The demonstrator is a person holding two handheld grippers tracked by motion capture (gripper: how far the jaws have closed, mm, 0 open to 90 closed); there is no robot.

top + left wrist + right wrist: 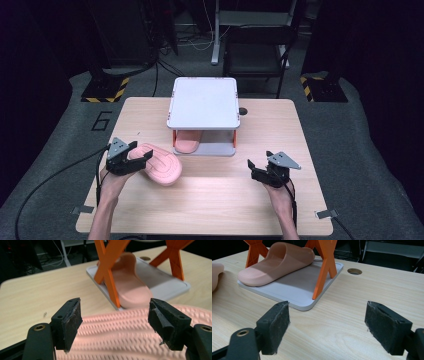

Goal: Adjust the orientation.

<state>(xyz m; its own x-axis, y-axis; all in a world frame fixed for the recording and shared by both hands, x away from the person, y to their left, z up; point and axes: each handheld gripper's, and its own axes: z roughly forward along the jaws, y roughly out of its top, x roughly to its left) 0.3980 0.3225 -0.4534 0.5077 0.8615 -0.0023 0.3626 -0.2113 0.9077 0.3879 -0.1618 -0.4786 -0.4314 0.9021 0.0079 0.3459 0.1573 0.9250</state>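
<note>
One pink slide sandal already lies on the lower shelf of the small rack, its toe poking out past the front edge of the grey base; in the right gripper view it sits flat on that base between the orange cross legs; so, by my reading, half of the pairing job is done. The second pink slide sandal lies sole-up on the wooden table, in front of the rack and to its left, well short of the shelf; getting it under the grey top beside its mate is what remains.

The left gripper straddles the heel end of that loose sandal; in the left gripper view the ribbed sole runs between the two black jaws, which stand wide with a gap on each side, so nothing is gripped yet. The right gripper hangs over bare table to the right of the rack, its jaws wide apart and empty.

As for writing, a large "6" is marked on the grey floor beyond the table's left corner; no brand shows on either sandal or on the rack.
</note>
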